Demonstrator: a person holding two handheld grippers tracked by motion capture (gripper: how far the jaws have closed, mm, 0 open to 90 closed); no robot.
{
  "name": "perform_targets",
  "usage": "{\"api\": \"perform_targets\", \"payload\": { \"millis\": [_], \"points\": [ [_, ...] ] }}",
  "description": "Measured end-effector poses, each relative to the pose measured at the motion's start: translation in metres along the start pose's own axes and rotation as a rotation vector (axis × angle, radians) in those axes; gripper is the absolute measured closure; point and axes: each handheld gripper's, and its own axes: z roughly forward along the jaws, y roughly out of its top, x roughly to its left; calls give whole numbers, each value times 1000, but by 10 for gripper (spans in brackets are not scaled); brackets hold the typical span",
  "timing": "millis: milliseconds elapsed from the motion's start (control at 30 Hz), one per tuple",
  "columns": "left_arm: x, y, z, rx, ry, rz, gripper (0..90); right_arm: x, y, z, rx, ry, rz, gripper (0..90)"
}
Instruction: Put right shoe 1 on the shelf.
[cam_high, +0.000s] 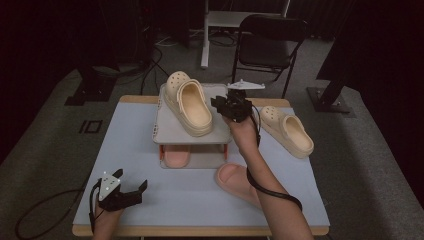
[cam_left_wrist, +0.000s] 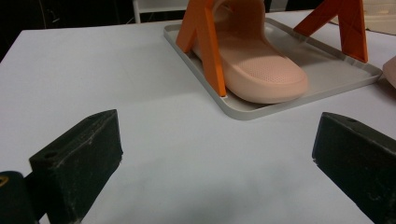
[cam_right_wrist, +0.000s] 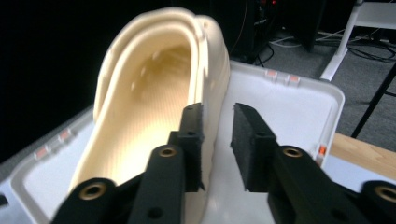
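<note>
A cream clog (cam_high: 187, 102) (cam_right_wrist: 149, 88) lies on the grey top shelf (cam_high: 170, 132) (cam_right_wrist: 280, 102) of a small rack. My right gripper (cam_high: 227, 102) (cam_right_wrist: 217, 112) hovers at the shelf's right side, just beside the clog's side wall. Its jaws stand a narrow gap apart with nothing between them. A pink slipper (cam_high: 176, 156) (cam_left_wrist: 261, 70) rests on the rack's lower tray (cam_left_wrist: 327, 79) between orange legs (cam_left_wrist: 205, 42). My left gripper (cam_high: 132, 179) (cam_left_wrist: 219, 123) sits at the table's front left, wide open and empty, pointing at the rack.
A second cream clog (cam_high: 287, 131) lies on the pale blue table (cam_high: 135, 135) to the right of the rack. Another pink slipper (cam_high: 232, 180) lies near the front, partly under my right forearm. A black chair (cam_high: 270, 42) stands behind the table.
</note>
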Motion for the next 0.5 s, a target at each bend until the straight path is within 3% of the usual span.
{"api": "perform_targets", "payload": {
  "millis": [100,267,500],
  "points": [
    [0,0,0,-3,3,-1,17,1,-9,-1,30,-4,-35,809],
    [-1,0,0,0,4,0,17,3,-24,1,76,17,-53,896],
    [0,0,1,2,4,-1,17,7,-36,5,101,16,-64,900]
  ]
}}
